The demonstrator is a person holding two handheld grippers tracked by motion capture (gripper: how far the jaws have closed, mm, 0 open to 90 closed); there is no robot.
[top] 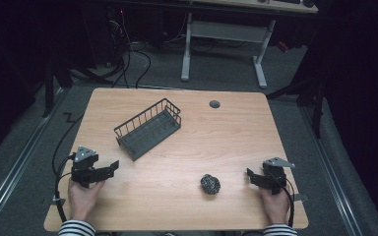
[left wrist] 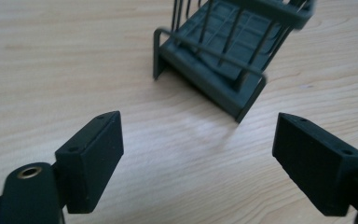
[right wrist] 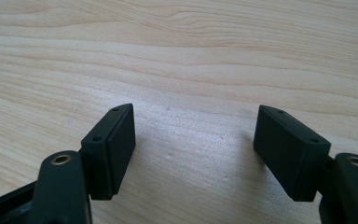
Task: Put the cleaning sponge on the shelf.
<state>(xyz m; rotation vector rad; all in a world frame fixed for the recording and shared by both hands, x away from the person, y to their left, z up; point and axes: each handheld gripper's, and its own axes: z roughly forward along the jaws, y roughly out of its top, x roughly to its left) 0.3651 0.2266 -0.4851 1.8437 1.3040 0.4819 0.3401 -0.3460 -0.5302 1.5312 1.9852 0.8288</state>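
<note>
A dark wire basket (top: 147, 129) stands empty and at an angle on the wooden table (top: 226, 137), left of centre. Its near corner fills the upper middle of the left gripper view, basket (left wrist: 223, 56). A small dark crumpled ball (top: 210, 184) lies near the front of the table. My left gripper (top: 112, 167) rests at the front left, open, jaws pointing right toward the basket; gripper (left wrist: 198, 154) holds nothing. My right gripper (top: 250, 176) rests at the front right, open, pointing left, a little right of the ball. Bare wood lies between the jaws of the right gripper (right wrist: 193, 142).
A round grey cable hole (top: 214, 104) sits near the table's back edge. Cables trail off the left edge to the floor. A white desk frame (top: 224, 44) stands behind the table. Striped sleeves show at the bottom edge.
</note>
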